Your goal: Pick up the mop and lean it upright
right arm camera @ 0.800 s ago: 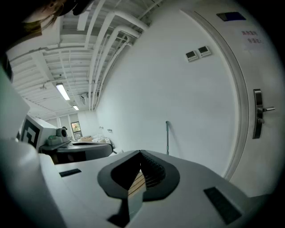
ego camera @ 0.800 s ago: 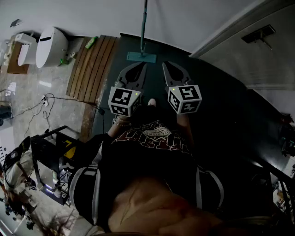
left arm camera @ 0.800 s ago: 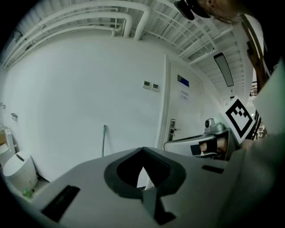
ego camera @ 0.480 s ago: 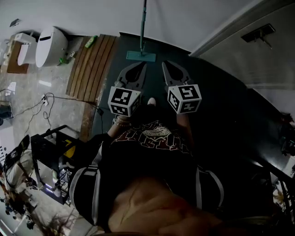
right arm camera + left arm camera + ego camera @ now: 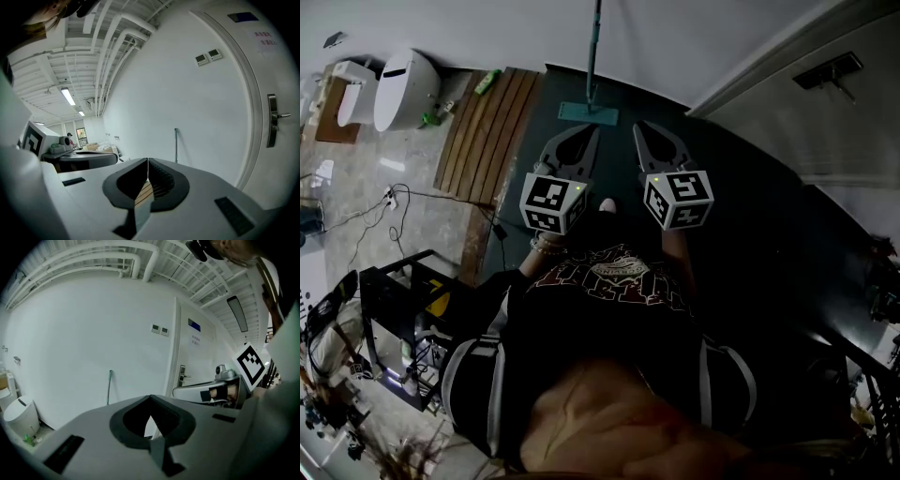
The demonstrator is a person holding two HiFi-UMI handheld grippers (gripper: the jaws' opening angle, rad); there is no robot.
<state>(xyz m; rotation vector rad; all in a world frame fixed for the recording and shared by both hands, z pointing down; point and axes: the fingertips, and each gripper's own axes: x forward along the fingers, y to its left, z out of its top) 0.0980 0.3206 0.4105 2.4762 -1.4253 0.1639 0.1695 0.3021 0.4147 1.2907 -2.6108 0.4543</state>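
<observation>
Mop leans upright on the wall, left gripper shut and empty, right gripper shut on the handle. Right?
No: the right gripper is shut on nothing. The right gripper view shows its fingers together, the mop apart at the wall. Rest holds.

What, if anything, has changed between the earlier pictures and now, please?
Nothing visibly changed, apart from a slight shift of the view. The mop leans upright against the wall as before. The left gripper and right gripper stay shut and empty, side by side short of it.
</observation>
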